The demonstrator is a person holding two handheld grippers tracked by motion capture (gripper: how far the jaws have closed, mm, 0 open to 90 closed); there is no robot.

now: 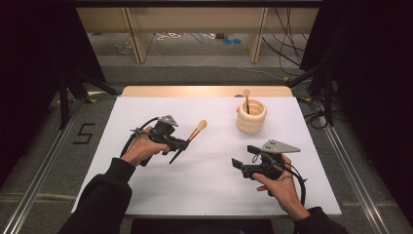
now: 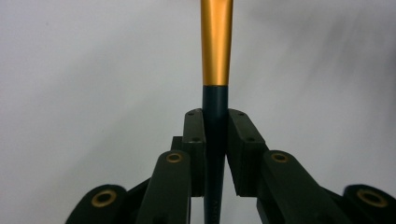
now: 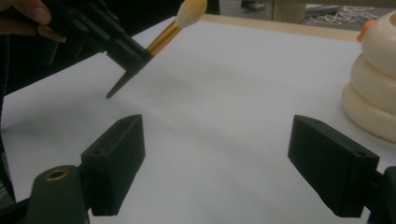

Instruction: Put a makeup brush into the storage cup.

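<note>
**Brush lifted over the counter**

The left gripper pinches a makeup brush by its dark handle, holding it tilted above the white counter. The right gripper hovers with jaws spread, empty. A cream ringed holder stands well apart.

From my left gripper's camera, the brush runs off the top edge, so I can't see its bristles there, and the lower part of its dark handle is pinched out of sight between the pads, with the white background behind it smeared and blurred. From my right gripper's camera, the ringed holder is cut by the right edge and I can't see its opening. From above, the stick standing in the holder is too small for me to identify.
</note>
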